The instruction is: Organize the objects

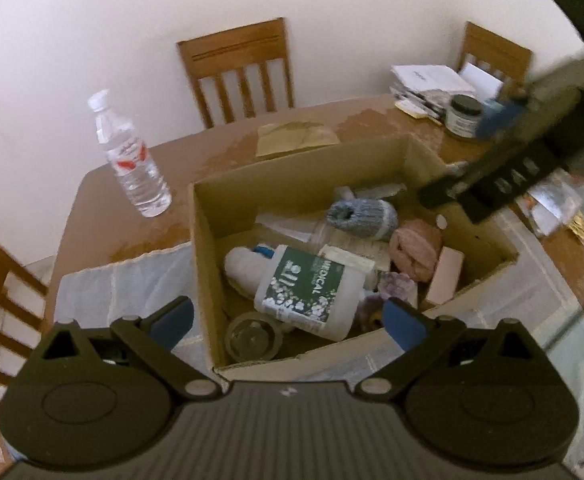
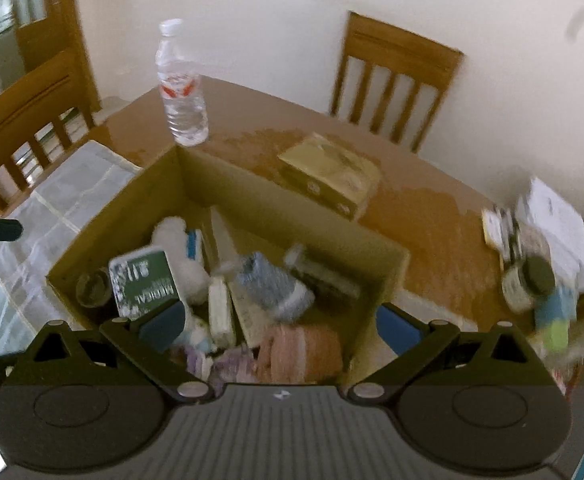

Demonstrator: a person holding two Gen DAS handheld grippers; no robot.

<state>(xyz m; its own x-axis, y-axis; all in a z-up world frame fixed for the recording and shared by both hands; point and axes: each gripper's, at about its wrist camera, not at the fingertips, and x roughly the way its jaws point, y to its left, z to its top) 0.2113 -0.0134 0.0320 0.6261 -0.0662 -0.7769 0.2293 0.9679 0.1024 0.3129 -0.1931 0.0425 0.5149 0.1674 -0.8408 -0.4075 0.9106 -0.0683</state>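
An open cardboard box (image 1: 196, 240) (image 2: 252, 196) on the brown table holds a white bottle with a green "MEDICAL" label (image 1: 307, 284) (image 2: 144, 280), a grey rolled sock (image 1: 363, 216) (image 2: 276, 284), a pink rolled cloth (image 1: 415, 252) (image 2: 303, 352), a white cloth and a glass jar (image 1: 252, 340) (image 2: 92, 290). My left gripper (image 1: 288, 322) hovers open over the box's near edge, holding nothing. My right gripper (image 2: 280, 326) stands wide open above the pink roll, pads clear of it. In the left wrist view, blurred, the right gripper (image 1: 463, 158) is over the box's far right corner.
A water bottle (image 1: 132, 160) (image 2: 180, 92) stands left of the box. A small tan carton (image 2: 331, 180) lies behind it. A dark-lidded jar (image 1: 461, 116) (image 2: 527, 280) and stacked papers (image 1: 431, 80) sit at the right. Wooden chairs (image 1: 240, 72) ring the table.
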